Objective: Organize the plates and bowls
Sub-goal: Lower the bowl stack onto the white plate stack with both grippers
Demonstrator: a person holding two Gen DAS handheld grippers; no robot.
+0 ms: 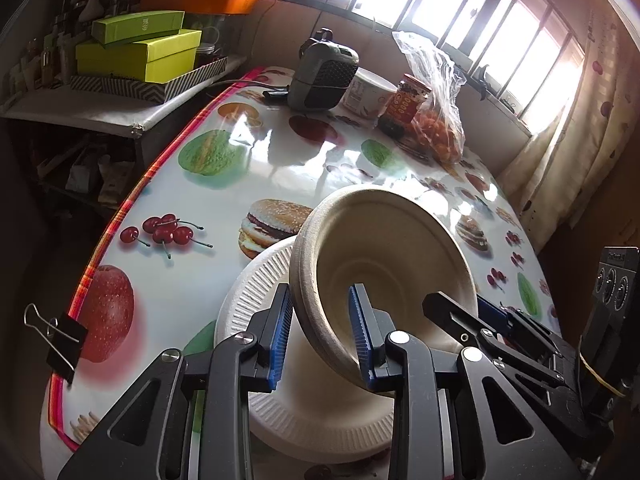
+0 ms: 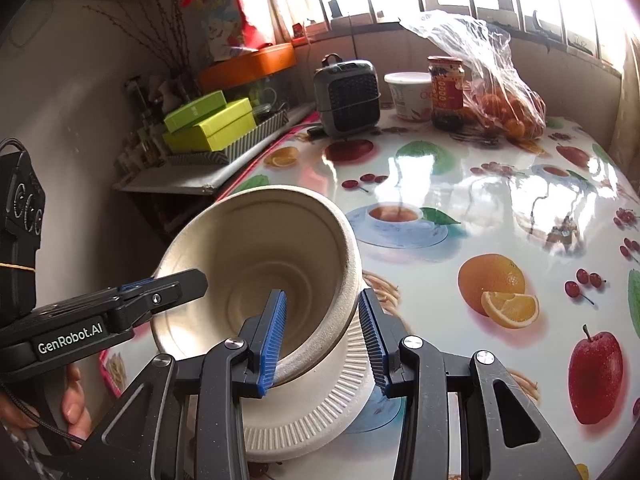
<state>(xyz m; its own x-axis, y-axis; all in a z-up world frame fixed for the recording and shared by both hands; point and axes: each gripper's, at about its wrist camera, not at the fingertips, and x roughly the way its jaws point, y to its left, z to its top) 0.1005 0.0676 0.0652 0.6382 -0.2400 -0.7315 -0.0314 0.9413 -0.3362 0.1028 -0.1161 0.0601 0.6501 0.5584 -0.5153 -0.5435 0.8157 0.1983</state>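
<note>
Beige moulded-fibre bowl (image 1: pixel 384 276) is hanging tilted above the white ribbed foam plate (image 1: pixel 256 292) on the fruit-printed tabletop (image 1: pixel 224 148), both grippers' fingers (image 1: pixel 280 336) (image 2: pixel 272 336) pinching opposite rims.

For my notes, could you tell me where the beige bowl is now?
The beige bowl hangs tilted above the white plate, near the table's close edge, gripped on opposite rims.

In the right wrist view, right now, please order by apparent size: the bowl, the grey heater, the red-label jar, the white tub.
1. bowl, though it sits nearest the camera
2. grey heater
3. red-label jar and white tub: these look too alike to rank.
</note>
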